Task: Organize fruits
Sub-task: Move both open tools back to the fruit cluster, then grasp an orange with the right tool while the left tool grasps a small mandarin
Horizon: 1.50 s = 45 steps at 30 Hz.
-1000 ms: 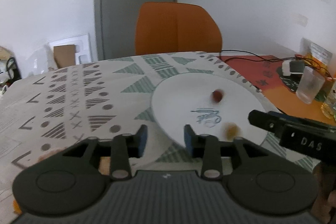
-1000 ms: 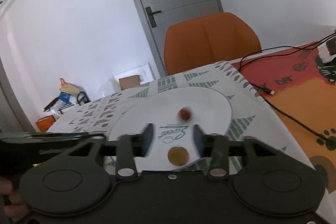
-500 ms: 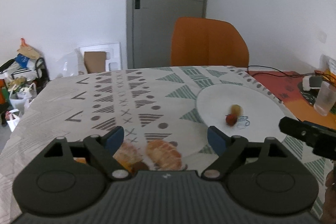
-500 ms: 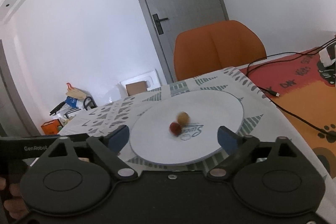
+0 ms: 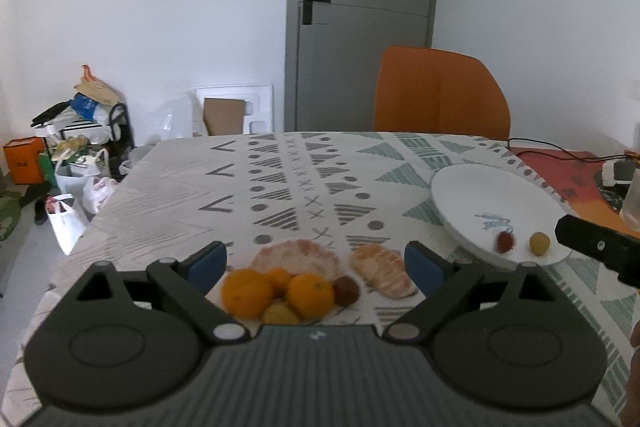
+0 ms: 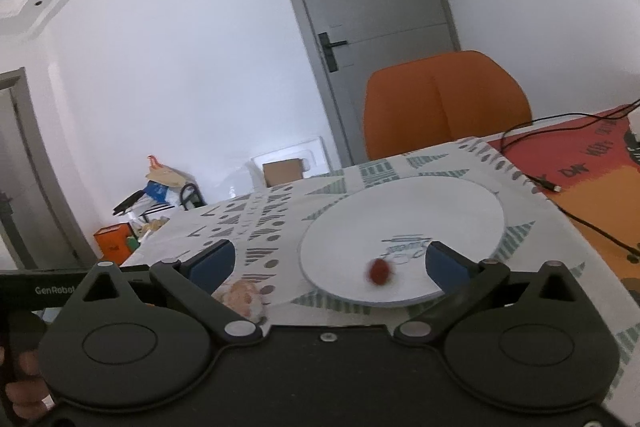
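A small red fruit (image 6: 379, 271) and a small yellow one (image 5: 539, 243) lie on the round white plate (image 5: 472, 187), apart from the oranges (image 5: 310, 295) heaped on the patterned tablecloth (image 5: 280, 179). Left gripper (image 5: 316, 265) and right gripper (image 6: 328, 263) are opening, both empty, angled gently downward. The round fruits could roll off the plate's near rim if knocked.

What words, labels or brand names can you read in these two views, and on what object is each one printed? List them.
"GenRobot": white letters on the left gripper's black body, cut off at its end.
Blue script on the white plate: too blurred to read.
Dark lettering on the red mat: too distorted to read.
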Each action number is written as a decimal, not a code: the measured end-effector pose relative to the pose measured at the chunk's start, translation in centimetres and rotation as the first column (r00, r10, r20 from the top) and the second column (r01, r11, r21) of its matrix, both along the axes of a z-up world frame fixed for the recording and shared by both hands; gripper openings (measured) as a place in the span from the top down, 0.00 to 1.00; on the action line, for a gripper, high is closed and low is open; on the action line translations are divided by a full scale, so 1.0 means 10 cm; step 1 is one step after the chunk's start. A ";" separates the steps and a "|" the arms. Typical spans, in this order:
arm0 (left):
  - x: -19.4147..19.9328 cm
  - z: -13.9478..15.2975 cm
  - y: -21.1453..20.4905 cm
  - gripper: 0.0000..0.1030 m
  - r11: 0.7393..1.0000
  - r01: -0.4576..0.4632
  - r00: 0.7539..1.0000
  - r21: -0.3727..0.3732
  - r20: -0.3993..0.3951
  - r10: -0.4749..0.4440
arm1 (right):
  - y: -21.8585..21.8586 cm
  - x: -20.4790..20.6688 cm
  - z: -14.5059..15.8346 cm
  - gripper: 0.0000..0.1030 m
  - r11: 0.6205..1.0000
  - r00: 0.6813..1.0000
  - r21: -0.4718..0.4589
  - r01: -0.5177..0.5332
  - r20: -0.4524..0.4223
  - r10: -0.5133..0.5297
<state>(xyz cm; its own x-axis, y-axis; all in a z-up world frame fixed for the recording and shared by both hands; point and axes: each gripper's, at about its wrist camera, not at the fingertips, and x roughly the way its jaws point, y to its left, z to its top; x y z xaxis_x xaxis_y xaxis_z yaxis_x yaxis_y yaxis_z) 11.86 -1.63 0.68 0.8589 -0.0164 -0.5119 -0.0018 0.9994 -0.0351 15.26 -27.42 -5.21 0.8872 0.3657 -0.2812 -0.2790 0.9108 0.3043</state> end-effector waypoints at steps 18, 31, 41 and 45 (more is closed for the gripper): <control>-0.32 -0.08 0.53 0.08 0.994 -0.108 0.994 -0.016 -0.006 0.108 | 0.40 -0.07 -0.03 0.00 0.992 0.992 -0.021 -0.126 -0.023 0.126; -0.39 -0.28 0.84 0.10 0.987 -0.136 0.990 -0.083 -0.033 0.134 | 0.76 -0.01 -0.12 0.09 0.973 0.971 -0.043 -0.226 -0.091 0.222; -0.26 -0.43 0.88 0.22 0.987 -0.109 0.993 -0.118 -0.045 0.105 | 1.02 0.12 -0.18 0.38 0.956 0.949 -0.061 -0.288 -0.153 0.276; -0.18 -0.48 0.92 0.26 0.986 -0.100 0.994 -0.133 -0.054 0.094 | 1.15 0.20 -0.20 0.50 0.945 0.936 -0.066 -0.320 -0.179 0.304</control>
